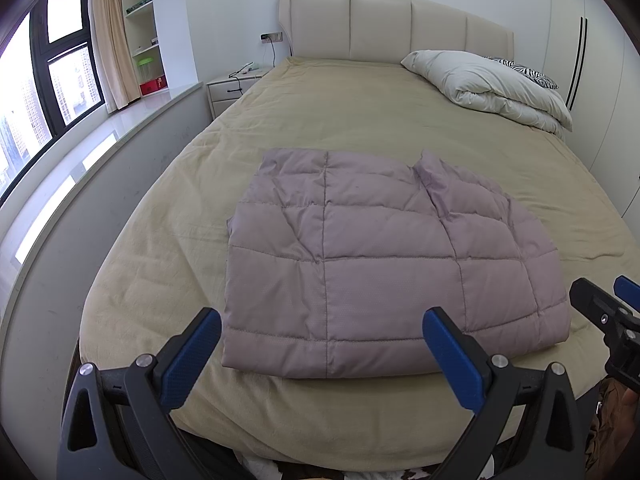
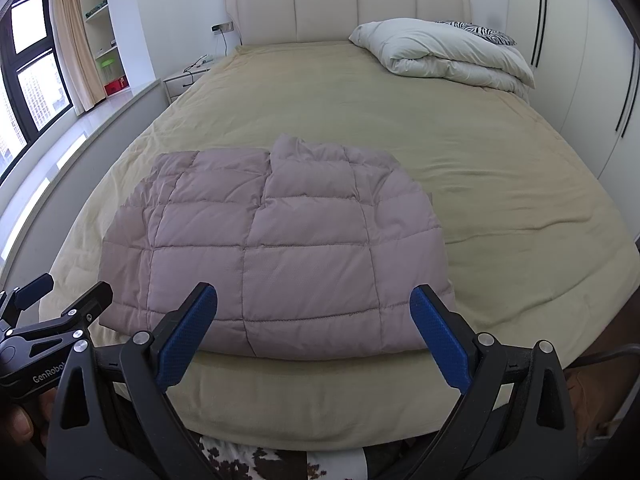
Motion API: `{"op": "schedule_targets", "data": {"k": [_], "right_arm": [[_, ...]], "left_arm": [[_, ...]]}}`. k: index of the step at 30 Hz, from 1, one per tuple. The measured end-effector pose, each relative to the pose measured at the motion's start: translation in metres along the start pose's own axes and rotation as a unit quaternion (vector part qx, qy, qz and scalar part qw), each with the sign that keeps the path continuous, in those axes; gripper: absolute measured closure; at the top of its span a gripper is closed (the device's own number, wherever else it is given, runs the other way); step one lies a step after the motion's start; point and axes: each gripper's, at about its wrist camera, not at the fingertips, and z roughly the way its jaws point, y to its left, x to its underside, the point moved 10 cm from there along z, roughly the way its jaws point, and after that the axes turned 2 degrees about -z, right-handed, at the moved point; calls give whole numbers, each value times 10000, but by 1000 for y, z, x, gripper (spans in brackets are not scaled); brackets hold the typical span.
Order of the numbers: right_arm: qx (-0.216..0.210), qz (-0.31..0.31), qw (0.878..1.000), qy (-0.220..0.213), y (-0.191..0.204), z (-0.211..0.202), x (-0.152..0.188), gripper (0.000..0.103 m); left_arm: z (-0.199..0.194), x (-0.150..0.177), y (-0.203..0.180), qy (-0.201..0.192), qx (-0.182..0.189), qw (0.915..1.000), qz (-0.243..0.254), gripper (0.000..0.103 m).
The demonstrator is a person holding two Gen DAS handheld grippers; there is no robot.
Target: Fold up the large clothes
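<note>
On bed [image 1: 360,120]: one folded quilted garment [image 1: 360,264], two spread-fingered grippers [image 1: 322,332] [image 2: 312,316]

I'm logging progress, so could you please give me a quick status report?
Left tongs and right tongs open, empty. Quilted jacket folded flat on bed. Nothing in the way.

Pretty bright bedroom, daylight pouring in from a black-framed window [image 1: 52,80] on the left with high-rises outside. Beige curtain [image 1: 110,36] hangs next to it, then open white shelves [image 1: 140,20] (a red box sits low down). A long white sill [image 1: 80,152] runs along the bed [image 1: 360,112], which has a tan cover and a cream padded headboard [image 1: 384,28]. White nightstand [image 1: 230,90] beside it, rumpled white duvet [image 1: 492,84] up top, white wardrobe [image 2: 580,60] on the right.
</note>
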Motion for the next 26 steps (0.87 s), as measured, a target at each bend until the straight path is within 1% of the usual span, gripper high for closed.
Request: {"op": "schedule_targets", "data": {"k": [12, 22, 26], "right_arm": [[-7, 2, 10000, 36, 1, 1, 3, 4], [-28, 22, 10000, 83, 2, 2, 8, 4], [-26, 28, 9999, 103, 3, 3, 9, 4]], "left_arm": [[-1, -1, 0, 4, -3, 10000, 4, 0], [2, 4, 2, -52, -25, 10000, 48, 0], [2, 5, 2, -18, 5, 10000, 19, 0]]}}
